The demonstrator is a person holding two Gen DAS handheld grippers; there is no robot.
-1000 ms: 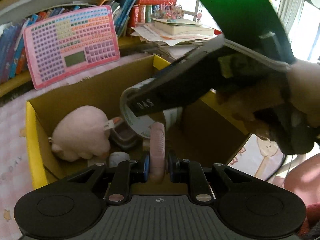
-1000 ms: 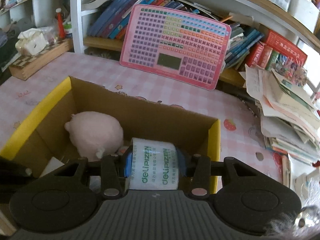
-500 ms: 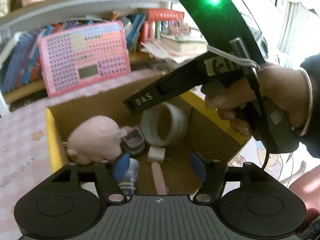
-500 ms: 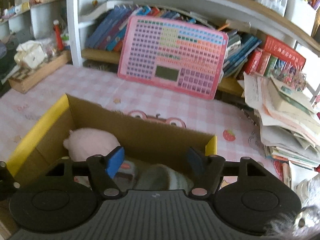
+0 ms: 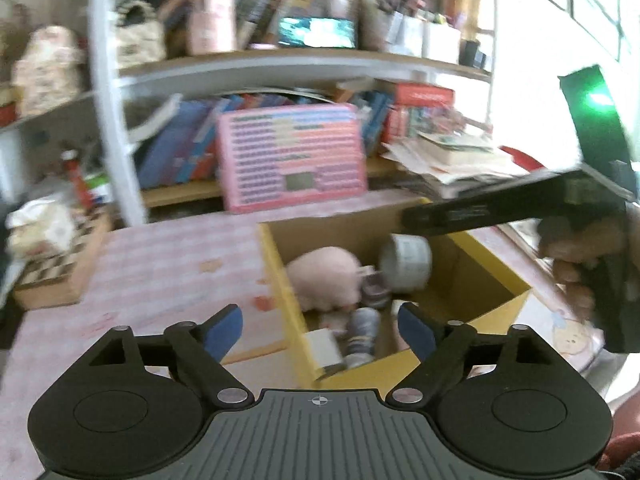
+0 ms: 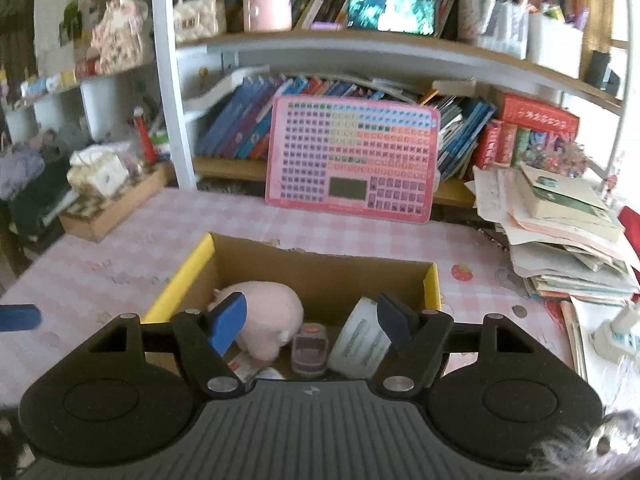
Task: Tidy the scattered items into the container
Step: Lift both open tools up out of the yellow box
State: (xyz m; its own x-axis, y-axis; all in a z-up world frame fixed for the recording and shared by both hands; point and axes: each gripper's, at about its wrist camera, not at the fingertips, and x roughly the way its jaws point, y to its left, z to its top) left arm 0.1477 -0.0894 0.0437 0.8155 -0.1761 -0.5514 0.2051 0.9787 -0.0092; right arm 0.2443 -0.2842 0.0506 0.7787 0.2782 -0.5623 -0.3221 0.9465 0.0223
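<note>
A cardboard box with yellow rims [image 5: 280, 276] [image 6: 180, 280] stands on the pink checked table. Inside lie a pink plush pig [image 5: 324, 276] [image 6: 264, 316], a white tape roll [image 5: 406, 258] [image 6: 360, 340], a small purple-lidded case [image 6: 308, 346] and other small items. My left gripper [image 5: 320, 330] is open and empty, above the box's near left corner. My right gripper [image 6: 312, 322] is open and empty, above the box's near side. In the left wrist view the right tool's black body [image 5: 500, 208] hangs over the box's right side.
A pink keyboard toy [image 6: 352, 164] leans on the bookshelf behind the box. A paper and book stack [image 6: 560, 232] lies at the right. A wooden tray with tissues [image 6: 108, 196] sits at the left. A white power strip [image 6: 616, 336] is at the far right.
Both grippers opened and let go: the pink item and the tape roll now lie in the box. Both grippers have since risen and pulled back from the box.
</note>
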